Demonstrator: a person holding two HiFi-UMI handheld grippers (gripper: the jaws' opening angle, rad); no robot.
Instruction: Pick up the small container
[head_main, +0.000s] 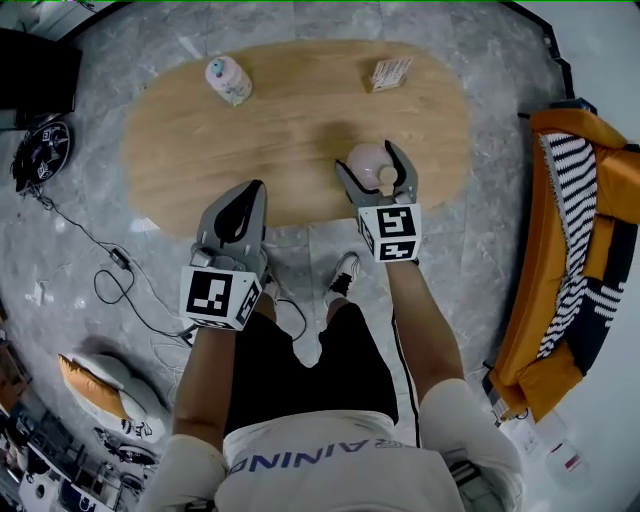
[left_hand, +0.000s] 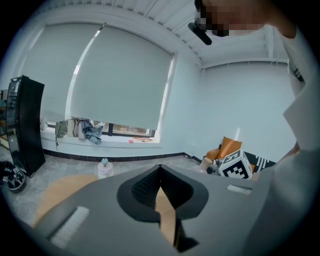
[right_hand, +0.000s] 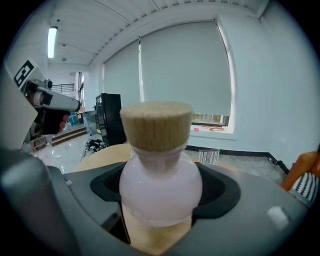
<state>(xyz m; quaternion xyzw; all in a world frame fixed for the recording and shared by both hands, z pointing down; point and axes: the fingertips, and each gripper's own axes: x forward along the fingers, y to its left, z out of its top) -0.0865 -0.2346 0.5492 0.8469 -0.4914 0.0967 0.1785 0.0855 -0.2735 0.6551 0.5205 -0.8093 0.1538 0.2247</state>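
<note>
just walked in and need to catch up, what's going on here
A person stands at the wooden table with a tool in each hand. The right tool has its jaws closed round the small container, a round pink bottle with a wooden stopper, at the table's near edge. I cannot tell whether it has left the wood yet. The left tool is shut and empty, off to its left.

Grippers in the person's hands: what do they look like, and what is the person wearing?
Both the left gripper and the right gripper are grey, with black-padded jaws and a white cube bearing black square markers. The person wears a white shirt and black shorts.
</note>
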